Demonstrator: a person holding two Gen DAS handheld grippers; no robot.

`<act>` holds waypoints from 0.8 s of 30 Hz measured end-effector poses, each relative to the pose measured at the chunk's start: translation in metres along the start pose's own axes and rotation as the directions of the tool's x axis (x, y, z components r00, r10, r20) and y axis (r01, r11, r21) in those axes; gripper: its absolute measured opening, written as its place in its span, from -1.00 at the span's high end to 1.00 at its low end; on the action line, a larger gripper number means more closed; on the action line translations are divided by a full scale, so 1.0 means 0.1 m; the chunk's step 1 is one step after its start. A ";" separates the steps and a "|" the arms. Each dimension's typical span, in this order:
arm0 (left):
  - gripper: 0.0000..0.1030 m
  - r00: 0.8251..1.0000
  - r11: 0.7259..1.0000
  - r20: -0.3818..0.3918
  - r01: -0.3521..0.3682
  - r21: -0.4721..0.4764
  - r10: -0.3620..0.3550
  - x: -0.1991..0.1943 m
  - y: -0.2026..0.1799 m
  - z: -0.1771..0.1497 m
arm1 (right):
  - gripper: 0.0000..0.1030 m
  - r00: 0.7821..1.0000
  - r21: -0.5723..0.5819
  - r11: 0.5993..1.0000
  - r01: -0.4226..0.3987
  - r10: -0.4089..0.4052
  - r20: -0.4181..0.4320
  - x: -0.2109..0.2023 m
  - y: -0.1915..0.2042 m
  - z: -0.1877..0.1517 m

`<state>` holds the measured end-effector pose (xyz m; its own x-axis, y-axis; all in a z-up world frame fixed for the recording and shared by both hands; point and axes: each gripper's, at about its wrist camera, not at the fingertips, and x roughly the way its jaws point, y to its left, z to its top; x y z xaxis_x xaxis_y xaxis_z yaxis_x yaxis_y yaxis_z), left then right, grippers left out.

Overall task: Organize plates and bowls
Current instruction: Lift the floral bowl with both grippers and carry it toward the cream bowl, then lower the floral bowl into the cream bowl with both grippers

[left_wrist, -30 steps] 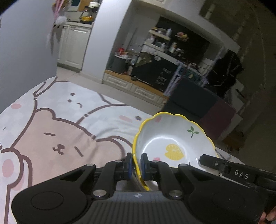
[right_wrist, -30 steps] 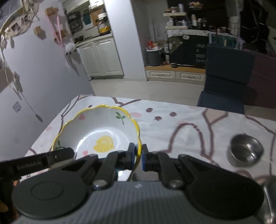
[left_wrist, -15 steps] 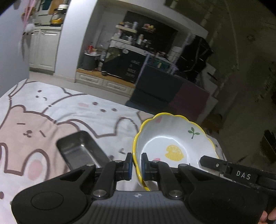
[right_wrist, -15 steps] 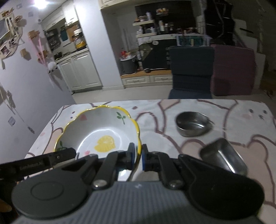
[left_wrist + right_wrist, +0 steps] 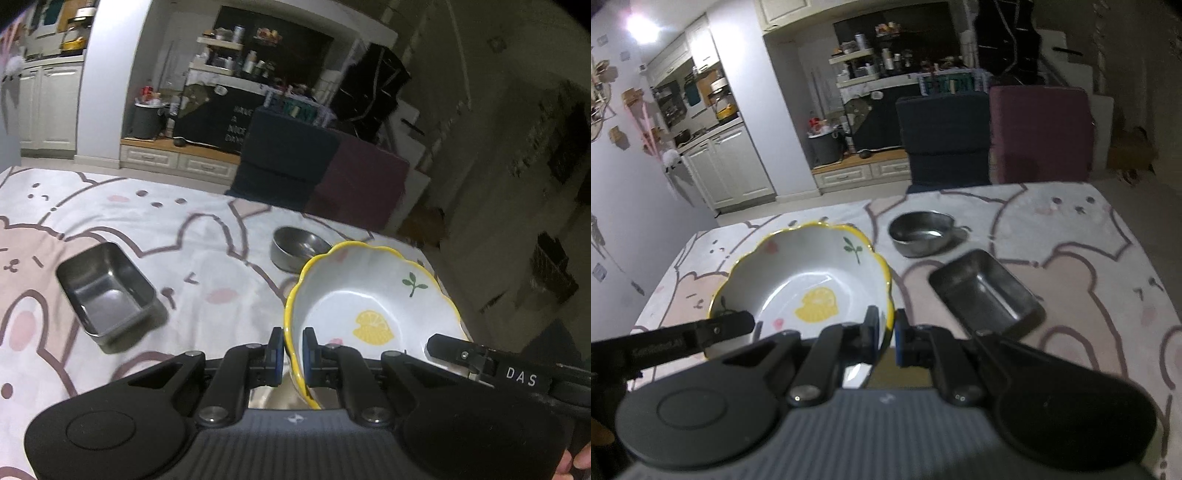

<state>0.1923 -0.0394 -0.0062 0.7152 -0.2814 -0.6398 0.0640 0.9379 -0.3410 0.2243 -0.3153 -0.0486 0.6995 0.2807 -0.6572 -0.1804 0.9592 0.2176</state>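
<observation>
A dim kitchen: white panelled cabinets [image 5: 727,166], cluttered dark shelving [image 5: 886,59], a navy padded chair [image 5: 943,136] beside a maroon one [image 5: 1039,133].

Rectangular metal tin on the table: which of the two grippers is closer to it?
Right, probably. The right gripper, clamped on the yellow-rimmed bowl, has the tin just beside its fingers. From the left gripper, on the opposite rim, the tin sits farther off.

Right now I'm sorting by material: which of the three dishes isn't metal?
The ceramic bowl with the scalloped yellow rim and lemon print, held by both tongs; the round bowl and rectangular tray are steel.
</observation>
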 end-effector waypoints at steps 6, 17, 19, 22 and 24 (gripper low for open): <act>0.80 0.997 0.999 -0.077 -0.001 0.048 0.005 0.21 -0.15 -0.19 | 0.81 0.999 0.044 0.999 0.021 -0.019 -0.033 0.01 -0.28 -0.22; 0.79 0.978 0.998 -0.207 0.000 0.060 0.012 0.54 -0.11 -0.50 | 0.81 0.989 0.073 0.997 0.035 -0.025 -0.145 0.26 -0.58 -0.58; 0.79 0.973 0.998 -0.230 -0.003 0.061 0.017 0.59 -0.08 -0.55 | 0.81 0.984 0.077 0.996 0.034 -0.020 -0.178 0.34 -0.62 -0.64; 0.79 0.967 0.997 -0.253 -0.009 0.074 0.028 0.64 -0.05 -0.59 | 0.81 0.975 0.077 0.996 0.035 -0.017 -0.223 0.49 -0.65 -0.73; 0.79 0.965 0.997 -0.261 -0.011 0.079 0.031 0.66 -0.04 -0.60 | 0.81 0.972 0.066 0.997 0.037 -0.021 -0.236 0.52 -0.63 -0.74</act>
<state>0.1980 -0.0738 -0.0884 0.5102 -0.2954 -0.8078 0.1113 0.9540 -0.2785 0.2205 -0.3585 -0.1496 0.5201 0.2606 -0.8134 -0.1079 0.9647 0.2401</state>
